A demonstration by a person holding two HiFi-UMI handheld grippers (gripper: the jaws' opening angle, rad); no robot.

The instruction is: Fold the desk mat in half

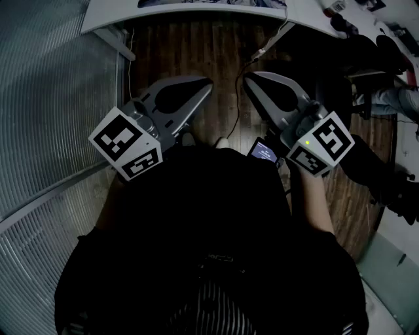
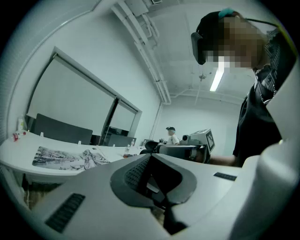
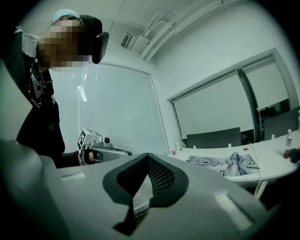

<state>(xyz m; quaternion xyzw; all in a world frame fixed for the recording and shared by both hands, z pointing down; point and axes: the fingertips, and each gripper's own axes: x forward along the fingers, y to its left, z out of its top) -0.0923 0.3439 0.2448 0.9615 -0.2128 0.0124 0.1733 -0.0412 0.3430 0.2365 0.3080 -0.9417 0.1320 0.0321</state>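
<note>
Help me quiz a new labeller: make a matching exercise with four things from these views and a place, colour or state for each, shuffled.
Things:
1. desk mat
2. right tongs
3. floor
4. chair

Descriptions:
a. brown wood
b. shut, nothing between them
c. dark, behind the desk
d. lying flat on the desk

Pairs: 1-d, 2-b, 3-a, 4-c.

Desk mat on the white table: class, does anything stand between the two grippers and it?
Nothing visible blocks the way. The left gripper and right gripper, both shut and empty, are held near the person's body. Only wooden floor and a thin hanging cable lie before the table bearing the desk mat.
</note>
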